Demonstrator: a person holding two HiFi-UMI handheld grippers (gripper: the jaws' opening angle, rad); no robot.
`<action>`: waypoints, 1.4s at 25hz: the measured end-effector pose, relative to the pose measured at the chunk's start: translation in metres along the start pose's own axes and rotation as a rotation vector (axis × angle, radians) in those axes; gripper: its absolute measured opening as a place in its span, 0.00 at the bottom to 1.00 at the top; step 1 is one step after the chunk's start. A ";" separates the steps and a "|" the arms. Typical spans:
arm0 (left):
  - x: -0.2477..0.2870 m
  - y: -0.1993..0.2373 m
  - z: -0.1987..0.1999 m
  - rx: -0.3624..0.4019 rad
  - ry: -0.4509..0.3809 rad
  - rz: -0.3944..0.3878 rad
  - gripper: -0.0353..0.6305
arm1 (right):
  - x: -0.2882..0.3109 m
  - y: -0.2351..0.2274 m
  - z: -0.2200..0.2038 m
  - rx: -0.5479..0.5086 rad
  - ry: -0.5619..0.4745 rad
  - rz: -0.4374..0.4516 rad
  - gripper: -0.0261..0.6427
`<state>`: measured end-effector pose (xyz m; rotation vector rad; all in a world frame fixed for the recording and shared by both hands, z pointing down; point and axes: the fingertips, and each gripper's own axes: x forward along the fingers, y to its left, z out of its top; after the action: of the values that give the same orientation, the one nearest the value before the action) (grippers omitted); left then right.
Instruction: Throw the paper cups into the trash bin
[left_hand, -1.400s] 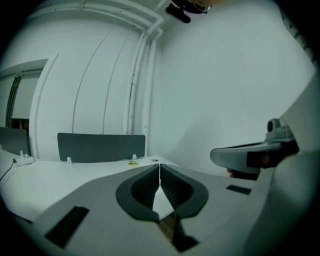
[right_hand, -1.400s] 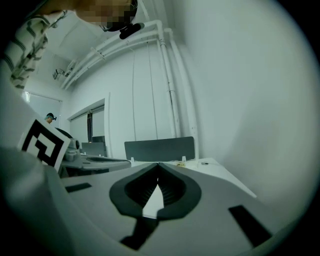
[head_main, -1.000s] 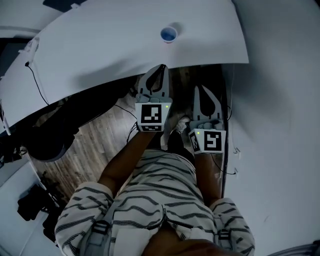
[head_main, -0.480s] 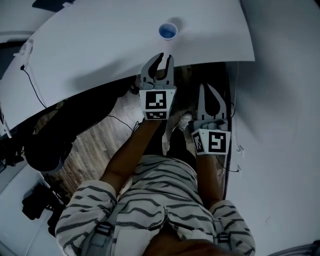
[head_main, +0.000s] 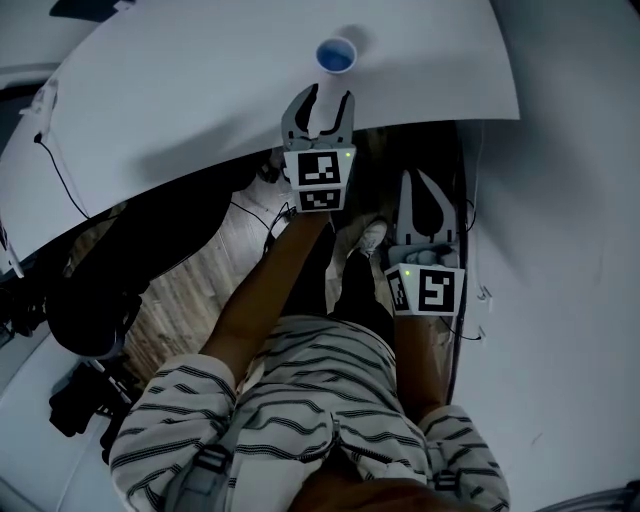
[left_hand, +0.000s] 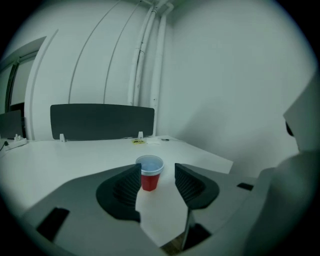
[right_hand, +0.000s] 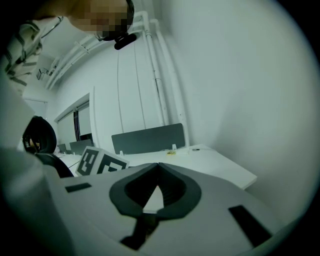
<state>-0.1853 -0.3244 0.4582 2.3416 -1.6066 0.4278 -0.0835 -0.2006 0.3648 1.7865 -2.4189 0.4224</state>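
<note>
One white table: its curved near edge runs across the head view, and its right corner ends near the wall. One strip of wooden floor lies between that edge and my legs. One dark divider panel stands upright along the table's far side.

Two grippers, both mine. My left gripper reaches over the table's near edge, its jaws opening and standing moderately apart with nothing gripped. My right gripper hangs lower, off the table and beside my right leg, over the narrow gap between table corner and wall. Its jaws meet at the tips and are empty.

One paper cup, red outside with a pale rim, stands upright on the table. In the left gripper view the cup is framed between the two pads but ahead of them and untouched. Bare tabletop surrounds it on every side.
</note>
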 end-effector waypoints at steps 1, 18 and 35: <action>0.005 0.001 -0.003 0.002 0.007 0.003 0.37 | 0.001 0.000 -0.001 -0.003 0.001 0.000 0.05; 0.062 0.015 -0.042 0.042 0.090 0.041 0.48 | 0.003 -0.001 -0.019 -0.008 0.031 -0.011 0.05; 0.099 0.029 -0.045 0.025 0.099 0.044 0.53 | 0.006 -0.007 -0.026 -0.036 0.042 -0.029 0.05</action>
<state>-0.1825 -0.4021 0.5395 2.2687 -1.6186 0.5677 -0.0807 -0.2009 0.3919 1.7768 -2.3546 0.4072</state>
